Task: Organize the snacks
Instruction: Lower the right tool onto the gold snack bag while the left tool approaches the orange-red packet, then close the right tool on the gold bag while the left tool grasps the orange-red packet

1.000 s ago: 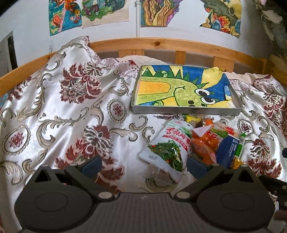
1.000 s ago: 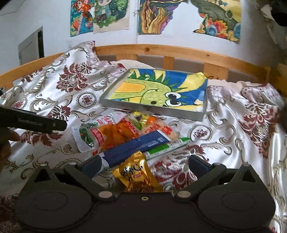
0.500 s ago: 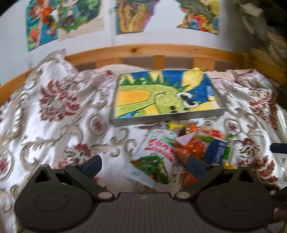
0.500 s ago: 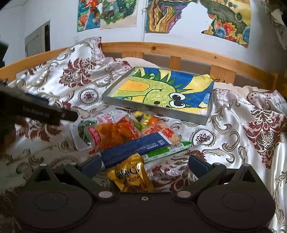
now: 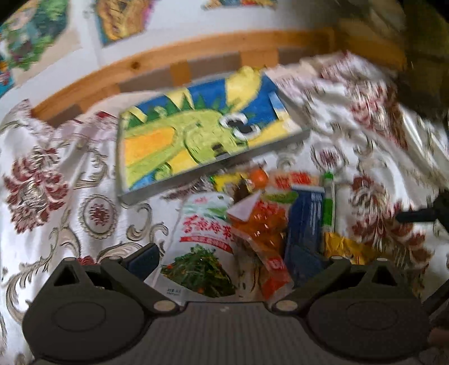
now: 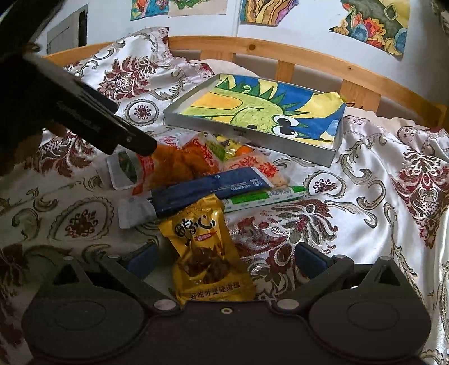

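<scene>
A pile of snack packets lies on the bed in front of a grey tray (image 6: 322, 153) lined with a dinosaur drawing; the tray also shows in the left wrist view (image 5: 269, 146). My left gripper (image 5: 233, 261) is open over a white packet with a green vegetable picture (image 5: 204, 241) and an orange packet (image 5: 263, 233). My right gripper (image 6: 224, 258) is open, with a gold packet (image 6: 207, 252) between its fingers, not gripped. A dark blue packet (image 6: 207, 191) and a green stick packet (image 6: 263, 196) lie behind it. The left gripper (image 6: 84, 118) shows from the side above the pile.
The bed has a white satin cover with red flower patterns (image 6: 378, 202). A wooden headboard rail (image 6: 280, 50) runs behind the tray. Coloured drawings (image 6: 373, 25) hang on the wall above. The left wrist view is blurred by motion.
My left gripper has swung right and forward over the snack pile. My right gripper has come closer, so the gold packet now lies between its fingers.
</scene>
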Action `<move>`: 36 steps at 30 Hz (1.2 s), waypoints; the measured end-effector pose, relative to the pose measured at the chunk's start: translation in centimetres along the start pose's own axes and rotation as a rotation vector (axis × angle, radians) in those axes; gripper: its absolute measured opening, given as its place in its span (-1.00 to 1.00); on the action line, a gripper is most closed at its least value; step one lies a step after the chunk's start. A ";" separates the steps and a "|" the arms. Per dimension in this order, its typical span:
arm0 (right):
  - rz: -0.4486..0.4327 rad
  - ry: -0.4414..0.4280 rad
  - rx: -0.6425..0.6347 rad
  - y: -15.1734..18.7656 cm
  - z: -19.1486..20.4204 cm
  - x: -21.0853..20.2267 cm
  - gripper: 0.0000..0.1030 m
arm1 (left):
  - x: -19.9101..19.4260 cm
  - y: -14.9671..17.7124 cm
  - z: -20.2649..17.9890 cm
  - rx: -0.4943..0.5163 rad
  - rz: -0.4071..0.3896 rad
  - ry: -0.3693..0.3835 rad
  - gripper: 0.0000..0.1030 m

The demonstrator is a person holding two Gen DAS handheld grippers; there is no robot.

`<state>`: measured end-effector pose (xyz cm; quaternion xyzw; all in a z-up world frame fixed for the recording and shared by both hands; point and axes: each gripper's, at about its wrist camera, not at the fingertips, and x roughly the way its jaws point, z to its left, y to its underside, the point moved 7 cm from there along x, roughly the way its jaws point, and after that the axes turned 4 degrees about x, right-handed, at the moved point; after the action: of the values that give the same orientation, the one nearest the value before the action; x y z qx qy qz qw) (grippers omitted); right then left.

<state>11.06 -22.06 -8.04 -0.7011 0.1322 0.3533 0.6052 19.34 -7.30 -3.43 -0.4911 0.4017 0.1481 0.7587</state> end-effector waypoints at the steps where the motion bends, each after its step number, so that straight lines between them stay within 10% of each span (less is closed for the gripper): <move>1: -0.003 -0.006 -0.005 0.0 0.0 0.0 0.98 | 0.3 -0.1 -0.1 0.020 0.016 0.005 0.99; 17: 0.015 -0.063 -0.053 0.9 0.7 1.4 0.53 | 3.3 0.1 -1.8 -0.086 0.004 0.157 0.97; 36: -0.048 -0.016 0.000 -0.8 -0.6 2.4 0.15 | 5.6 -0.3 -0.7 -0.221 0.059 0.226 0.11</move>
<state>13.48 -21.89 -8.97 -0.7013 0.1104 0.3442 0.6144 22.76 -8.96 -7.57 -0.5732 0.4801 0.1572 0.6452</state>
